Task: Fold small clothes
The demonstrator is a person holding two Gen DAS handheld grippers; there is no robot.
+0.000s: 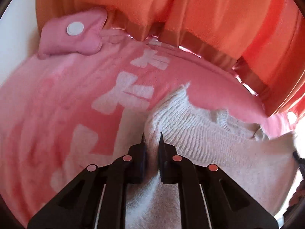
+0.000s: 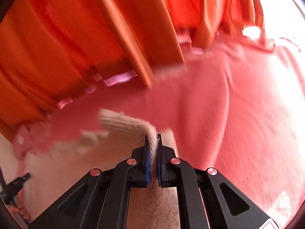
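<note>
On pink blanket (image 1: 57, 95) | white knit garment (image 1: 200, 133) pinched in both jaws

A: Strong daylight pushes through the orange curtain (image 1: 209, 15), tinting both views red and pink. The upper right of the right wrist view is blown out to white.

B: The left wrist view too: glare at its right edge and a washed-out white patch at upper left.

A: Sharpness differs. In the left wrist view the knit ribs of the white garment (image 1: 200, 133) read fairly clearly; in the right wrist view the pink blanket (image 2: 247, 114) is smeared with motion blur.

B: Fisheye bending curves everything, with dark corners around the circular frames.
</note>
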